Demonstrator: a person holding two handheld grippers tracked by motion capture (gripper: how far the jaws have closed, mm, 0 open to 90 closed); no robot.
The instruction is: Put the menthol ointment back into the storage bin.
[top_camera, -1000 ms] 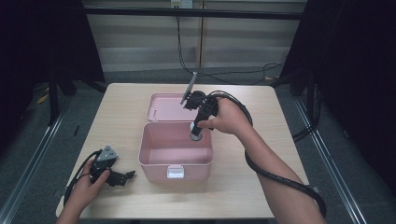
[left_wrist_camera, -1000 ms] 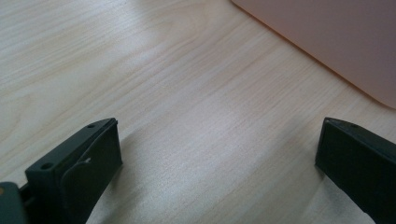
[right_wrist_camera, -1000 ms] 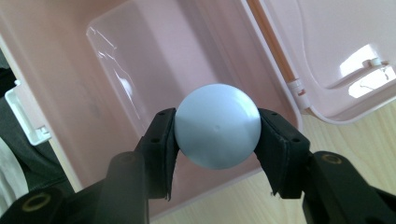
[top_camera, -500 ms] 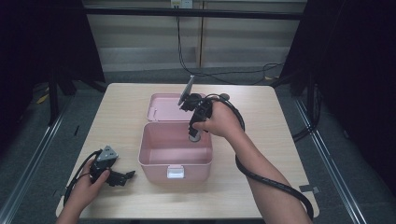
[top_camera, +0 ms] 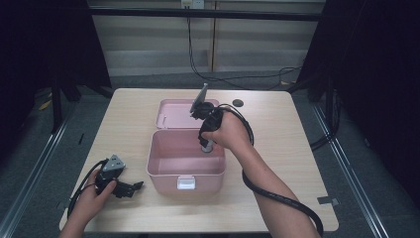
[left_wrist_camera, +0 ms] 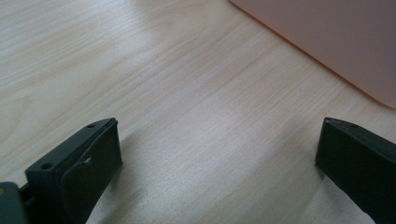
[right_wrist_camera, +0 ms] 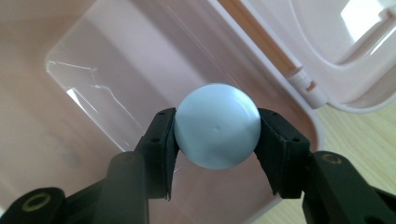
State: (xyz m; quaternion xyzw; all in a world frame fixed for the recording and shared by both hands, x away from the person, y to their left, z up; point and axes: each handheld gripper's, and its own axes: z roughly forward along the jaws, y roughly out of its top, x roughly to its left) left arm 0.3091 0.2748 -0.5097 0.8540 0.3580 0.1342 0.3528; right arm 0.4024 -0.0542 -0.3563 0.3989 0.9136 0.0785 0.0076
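Note:
A pink plastic box [top_camera: 168, 171] stands open in the middle of the table, its lid [top_camera: 174, 115] folded back flat behind it. My right gripper [top_camera: 206, 147] points down into the box at its back right, shut on a pale blue ball [right_wrist_camera: 217, 126]. In the right gripper view the ball sits squeezed between both black pads [right_wrist_camera: 164, 140] over the box floor [right_wrist_camera: 93, 107]. My left gripper [top_camera: 130, 188] rests on the table left of the box, held by a hand. Its jaws stand wide apart in the left gripper view [left_wrist_camera: 219, 158], with bare wood between them.
The box's white latch [top_camera: 185, 182] faces the near edge. A small dark round disc [top_camera: 238, 103] lies on the table behind the box, to its right. A black cable [top_camera: 277, 198] trails from the right gripper along the forearm. The box wall [left_wrist_camera: 327, 42] lies just ahead of the left gripper.
My right gripper has sunk lower into the box with the ball still in it. The left gripper has stayed where it was.

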